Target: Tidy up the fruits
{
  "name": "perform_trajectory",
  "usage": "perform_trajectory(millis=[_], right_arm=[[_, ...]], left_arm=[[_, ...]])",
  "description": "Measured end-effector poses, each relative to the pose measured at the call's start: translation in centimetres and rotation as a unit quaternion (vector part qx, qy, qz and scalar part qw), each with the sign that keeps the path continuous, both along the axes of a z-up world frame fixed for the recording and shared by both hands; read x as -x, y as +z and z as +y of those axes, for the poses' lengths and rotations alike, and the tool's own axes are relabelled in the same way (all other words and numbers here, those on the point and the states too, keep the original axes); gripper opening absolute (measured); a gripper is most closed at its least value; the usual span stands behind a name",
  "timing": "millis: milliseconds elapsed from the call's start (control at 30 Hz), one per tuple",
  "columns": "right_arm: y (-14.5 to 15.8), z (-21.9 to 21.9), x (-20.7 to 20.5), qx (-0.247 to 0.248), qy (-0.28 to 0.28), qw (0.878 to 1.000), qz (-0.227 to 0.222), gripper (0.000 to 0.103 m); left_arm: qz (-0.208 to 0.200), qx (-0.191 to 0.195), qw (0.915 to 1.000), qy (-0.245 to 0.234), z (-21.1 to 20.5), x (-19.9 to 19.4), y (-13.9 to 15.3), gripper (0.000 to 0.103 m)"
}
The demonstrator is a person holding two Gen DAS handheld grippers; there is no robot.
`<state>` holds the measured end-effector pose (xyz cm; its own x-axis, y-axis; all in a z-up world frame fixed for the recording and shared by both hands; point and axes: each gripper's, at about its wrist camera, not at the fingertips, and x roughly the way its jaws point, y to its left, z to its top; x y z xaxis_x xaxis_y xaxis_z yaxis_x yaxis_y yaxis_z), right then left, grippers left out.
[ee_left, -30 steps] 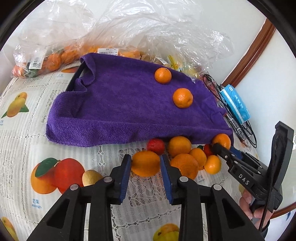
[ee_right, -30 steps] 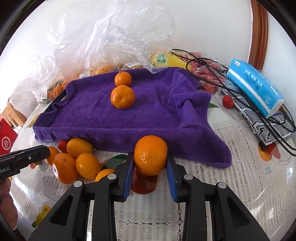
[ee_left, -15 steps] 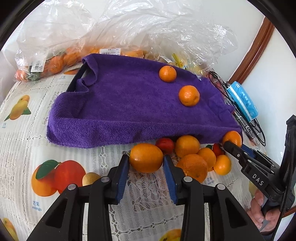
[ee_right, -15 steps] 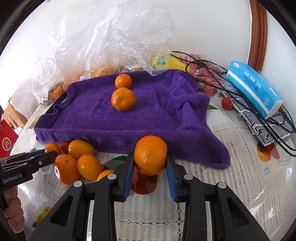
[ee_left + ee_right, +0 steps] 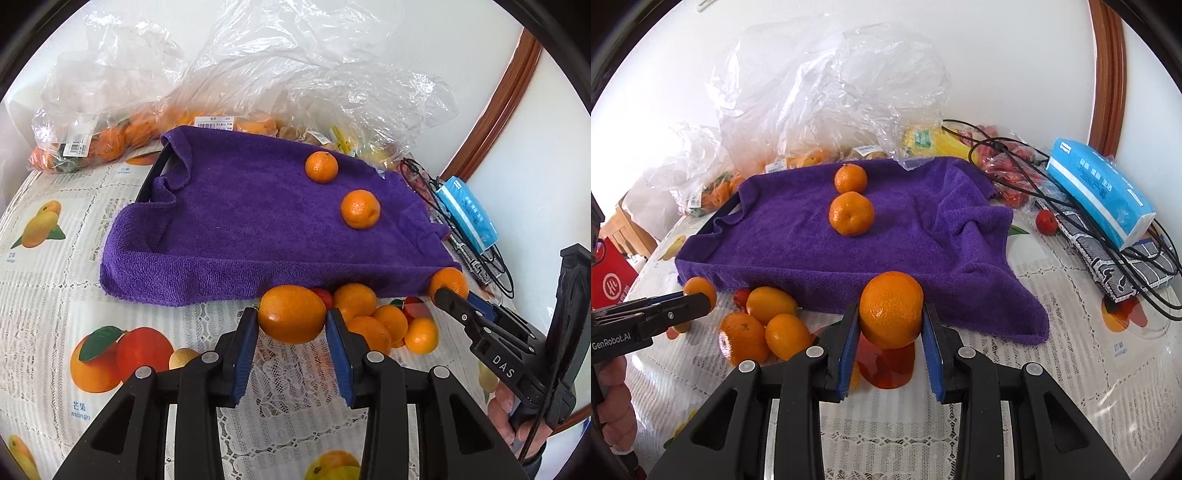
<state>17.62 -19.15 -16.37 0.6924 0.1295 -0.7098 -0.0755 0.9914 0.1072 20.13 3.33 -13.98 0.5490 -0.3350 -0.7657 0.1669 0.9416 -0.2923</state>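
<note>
A blue tissue pack point(image 5: 1102, 192) lies on a patterned pouch point(image 5: 1123, 266), with black cables point(image 5: 1027, 173) draped across. A red box point(image 5: 613, 280) sits at the left edge.

Under the purple towel point(image 5: 258, 221) a dark tray point(image 5: 153, 175) shows only as a strip of rim at the towel's left corner — the rest is covered. Behind the towel, fruit inside the plastic bags point(image 5: 122, 136) is blurred by the wrinkled film, and the labels point(image 5: 75, 147) are too small to read. A red tomato point(image 5: 324, 295) by the towel's front edge is mostly hidden by the oval orange point(image 5: 291, 314).
</note>
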Motion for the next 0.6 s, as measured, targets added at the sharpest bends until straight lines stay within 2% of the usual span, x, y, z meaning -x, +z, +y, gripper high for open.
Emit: perform_trajectory(millis=[367,600], right_arm=[[1.1,0.8,1.0,-0.013,0.024,0.999,-0.029,0.033],[2.4,0.8,1.3,-0.011,0.011,0.999,-0.048,0.033]], left_arm=[[-0.018,-0.003,0.9998,0.003,0.0,0.4,1.1,0.036],[-0.045,-0.02,0.9988,0.006,-0.1,1.1,2.7,0.036]])
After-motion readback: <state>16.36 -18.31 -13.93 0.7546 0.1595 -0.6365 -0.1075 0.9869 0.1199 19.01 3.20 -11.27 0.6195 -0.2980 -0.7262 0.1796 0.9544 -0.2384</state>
